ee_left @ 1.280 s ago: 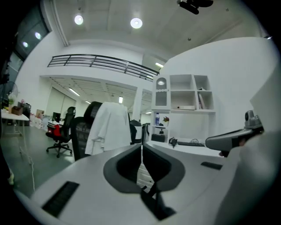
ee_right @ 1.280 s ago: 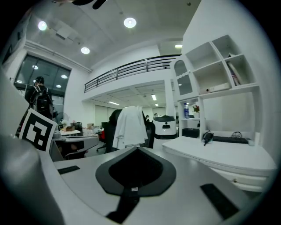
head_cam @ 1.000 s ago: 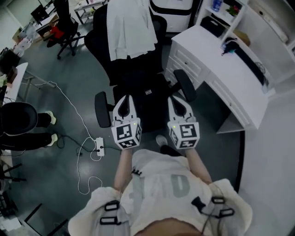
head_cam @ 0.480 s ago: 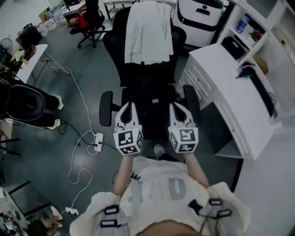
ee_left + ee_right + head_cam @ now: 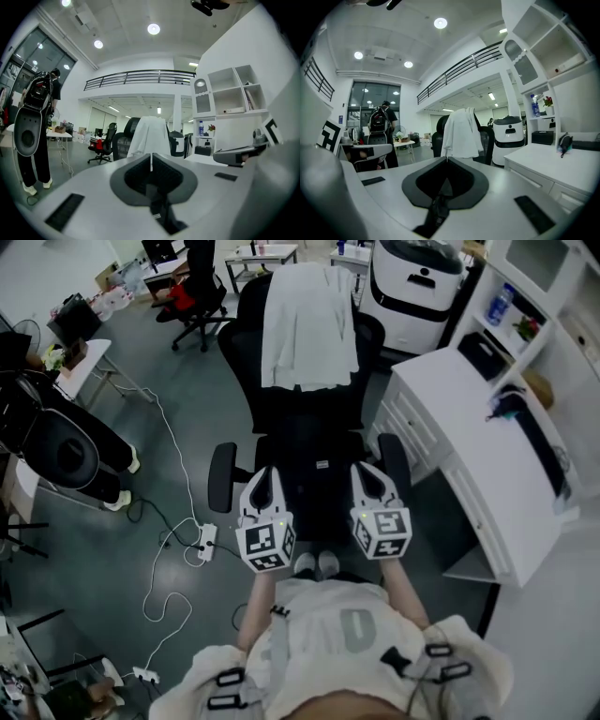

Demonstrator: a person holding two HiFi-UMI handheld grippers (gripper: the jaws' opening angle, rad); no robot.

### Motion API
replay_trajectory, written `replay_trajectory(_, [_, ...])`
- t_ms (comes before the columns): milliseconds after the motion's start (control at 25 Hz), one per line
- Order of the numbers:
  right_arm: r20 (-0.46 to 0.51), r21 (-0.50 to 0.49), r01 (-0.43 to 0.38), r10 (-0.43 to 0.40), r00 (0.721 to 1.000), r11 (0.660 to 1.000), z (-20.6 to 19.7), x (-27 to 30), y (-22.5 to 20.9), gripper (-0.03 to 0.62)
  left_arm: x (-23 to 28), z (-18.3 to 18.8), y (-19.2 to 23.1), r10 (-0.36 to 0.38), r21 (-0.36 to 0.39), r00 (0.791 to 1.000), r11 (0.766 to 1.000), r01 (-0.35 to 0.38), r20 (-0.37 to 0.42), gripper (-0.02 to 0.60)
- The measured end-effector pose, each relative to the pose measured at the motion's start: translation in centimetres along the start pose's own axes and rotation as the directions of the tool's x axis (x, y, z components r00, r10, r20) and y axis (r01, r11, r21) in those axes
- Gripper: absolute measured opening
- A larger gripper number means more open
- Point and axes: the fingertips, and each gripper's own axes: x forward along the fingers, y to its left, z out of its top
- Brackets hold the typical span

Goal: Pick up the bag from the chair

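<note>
Grey office floor w/ a white power strip [image 5: 204, 542] and loose cable at left, white bench w/ drawers [image 5: 469, 437] at right. Black mesh office chair [image 5: 314, 427] faces the person. White fabric bag [image 5: 309, 329] hangs draped over the top of its backrest; prob. the bag meant, since nothing bag-like shows on the seat.

Task barely begun, by my reading: approach only, no contact w/ bag. Reach, grasp + lift are all left to do.

Left hand-held gripper [image 5: 265, 472] and right hand-held gripper [image 5: 367, 470] sit side by side over the seat's front, well short of the backrest. Both have jaws pressed together, tips meeting in a thin seam, nothing between them, touching nothing. Both gripper views show the bag ahead, beyond the tips. Jaws would need opening before any grab.
</note>
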Motion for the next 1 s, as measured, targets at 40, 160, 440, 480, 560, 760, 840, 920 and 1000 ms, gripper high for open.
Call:
replay_trajectory(40, [0.002, 0.004, 0.011, -0.011, 1.0, 1.0, 0.1, 0.2, -0.1, 0.006, 0.1, 0.2, 0.3, -0.003, 0.0, 1.0, 1.0, 0.003, 0.002, 0.015])
replay_trajectory(160, [0.014, 0.007, 0.049, -0.049, 0.999, 0.999, 0.5, 0.8, -0.4, 0.006, 0.2, 0.8, 1.3, -0.004, 0.002, 1.0, 1.0, 0.004, 0.014, 0.015])
replay_trajectory(440, [0.009, 0.003, 0.055, -0.055, 0.998, 0.998, 0.7, 1.9, -0.2, 0.008, 1.0, 1.1, 3.2, -0.016, 0.009, 1.0, 1.0, 0.015, 0.026, 0.015])
replay_trajectory(480, [0.002, 0.001, 0.05, -0.05, 0.999, 0.999, 0.6, 2.0, -0.2, 0.008, 1.3, 1.2, 3.4, -0.016, 0.011, 0.999, 1.0, 0.016, 0.028, 0.015])
replay_trajectory(560, [-0.011, -0.013, 0.041, -0.041, 0.999, 0.999, 0.2, 2.4, 0.0, 0.008, 1.6, 1.5, 3.8, -0.011, 0.013, 0.999, 1.0, 0.011, 0.037, 0.015])
replay_trajectory(760, [0.0, 0.0, 0.037, -0.037, 0.999, 0.999, 0.9, 2.8, 0.1, 0.009, 2.5, 1.4, 4.4, -0.017, 0.024, 0.999, 1.0, 0.016, 0.037, 0.017])
replay_trajectory(840, [-0.012, 0.046, 0.007, -0.006, 1.0, 0.999, 0.6, 3.0, 0.0, 0.017, 2.7, 1.3, 4.5, -0.012, 0.032, 1.0, 0.999, 0.011, 0.029, 0.017])
replay_trajectory(920, [-0.017, 0.094, -0.031, 0.033, 0.999, 0.995, 0.6, 3.4, -0.1, 0.062, 3.1, 1.4, 4.7, -0.007, 0.047, 0.999, 0.999, 0.006, 0.032, 0.017])
replay_trajectory(1000, [-0.01, 0.099, -0.042, 0.043, 0.999, 0.994, 0.9, 3.8, -0.2, 0.133, 3.5, 1.6, 4.7, -0.019, 0.051, 0.999, 0.999, 0.017, 0.036, 0.04])
